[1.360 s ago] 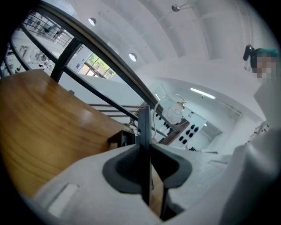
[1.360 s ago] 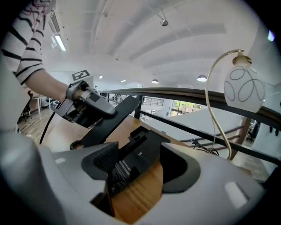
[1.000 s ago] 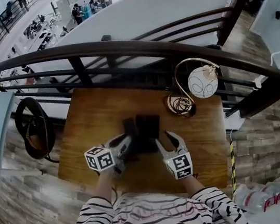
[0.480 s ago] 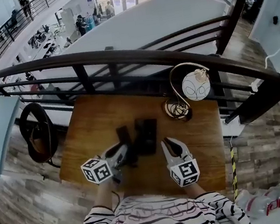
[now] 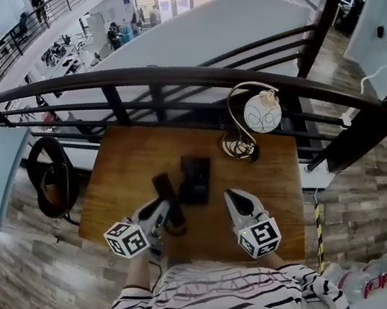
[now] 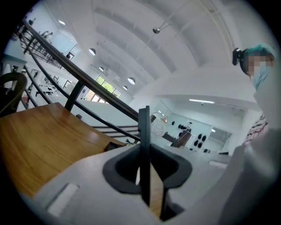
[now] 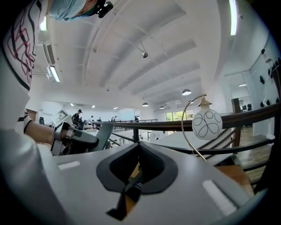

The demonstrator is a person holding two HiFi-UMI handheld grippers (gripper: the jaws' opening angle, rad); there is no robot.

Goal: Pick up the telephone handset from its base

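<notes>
The table [image 5: 127, 171] was warm brown wood under a smooth, faintly glossy varnish, and the telephone handset [image 5: 165, 194] and its base [image 5: 196, 179] looked like matt black plastic. At two o'clock from the base, the lamp [image 5: 262, 114] had a thin brass-coloured metal stem and a smooth white globe. The left gripper [image 5: 160, 212] and right gripper [image 5: 232, 196] had pale grey, matt plastic shells.
</notes>
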